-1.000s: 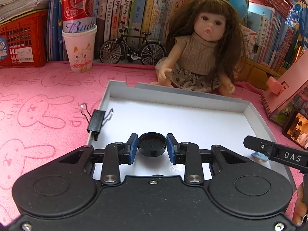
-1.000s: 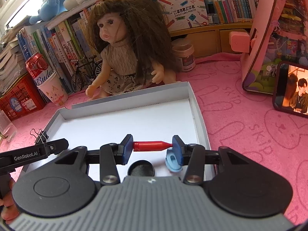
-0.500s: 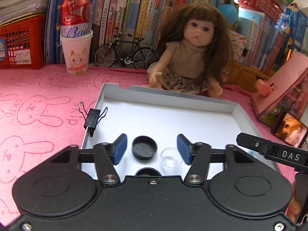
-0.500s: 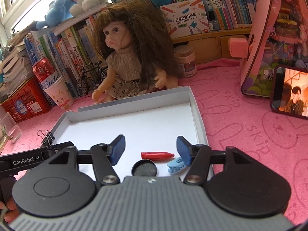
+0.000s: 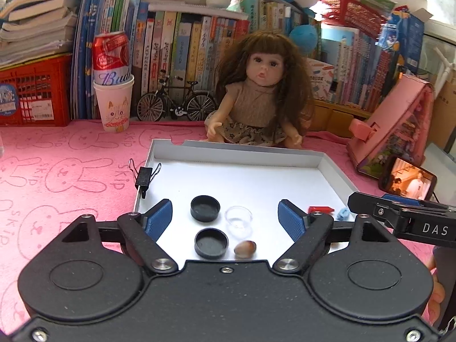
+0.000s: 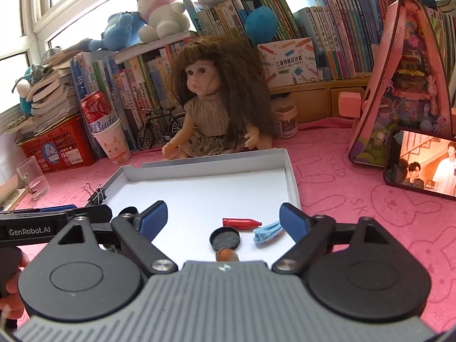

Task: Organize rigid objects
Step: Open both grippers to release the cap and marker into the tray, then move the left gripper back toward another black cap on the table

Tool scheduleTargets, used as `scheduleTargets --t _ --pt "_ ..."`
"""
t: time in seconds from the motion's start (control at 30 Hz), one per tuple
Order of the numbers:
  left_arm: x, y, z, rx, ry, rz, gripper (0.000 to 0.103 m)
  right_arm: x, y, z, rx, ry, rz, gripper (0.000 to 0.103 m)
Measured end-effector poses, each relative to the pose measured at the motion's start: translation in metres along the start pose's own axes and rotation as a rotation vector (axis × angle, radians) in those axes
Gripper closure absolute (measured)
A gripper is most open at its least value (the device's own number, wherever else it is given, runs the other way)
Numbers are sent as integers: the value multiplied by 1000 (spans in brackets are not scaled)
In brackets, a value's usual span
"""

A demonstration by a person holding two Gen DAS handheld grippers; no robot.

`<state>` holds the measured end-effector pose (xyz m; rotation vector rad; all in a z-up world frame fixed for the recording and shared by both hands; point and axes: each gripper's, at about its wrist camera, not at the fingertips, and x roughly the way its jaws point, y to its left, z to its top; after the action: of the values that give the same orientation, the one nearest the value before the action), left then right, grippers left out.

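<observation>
- Your left gripper (image 5: 225, 218) let go of the black cap (image 5: 205, 208) a second ago — its jaws are opening, nothing pressed between the pads, and the cap now lies loose on the white tray (image 5: 336, 168).
- Your right gripper (image 6: 223, 218) did the same with the red crayon (image 6: 241, 222): it was clamped, now it rests on the tray floor beside the blue clip (image 6: 268, 233), jaws opening around empty air.
- Both pieces look delivered, so I'd judge this placing step done.
- A second black cap (image 5: 211, 242), a clear cup (image 5: 238, 217) and a brown pebble (image 5: 245, 248) lie close by.
- The tray sits on a pink bunny-print cloth (image 5: 57, 176), a binder clip (image 5: 143, 177) on its left wall; a doll (image 5: 256, 99) and bookshelves (image 5: 185, 51) stand behind.
</observation>
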<state>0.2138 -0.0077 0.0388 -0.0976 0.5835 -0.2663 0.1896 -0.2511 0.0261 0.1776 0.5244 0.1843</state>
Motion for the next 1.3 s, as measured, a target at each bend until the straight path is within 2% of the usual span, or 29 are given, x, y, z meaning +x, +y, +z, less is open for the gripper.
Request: scheduleTargets --t 0.27,0.53,0.67,1.3 --pt "-36 -15 -22 55 -35 -35 21 -32 6 -11 -38 -42 23 0" --pt "-67 -27 -42 91 -61 -71 20 -58 14 -24 -84 -69 36 0" --pt "-79 -29 -51 98 -67 -92 19 -64 14 -30 -84 -47 40 0" --pt "-108 -34 -100 165 -48 -96 19 -99 -3 -74 -73 -39 -34 0"
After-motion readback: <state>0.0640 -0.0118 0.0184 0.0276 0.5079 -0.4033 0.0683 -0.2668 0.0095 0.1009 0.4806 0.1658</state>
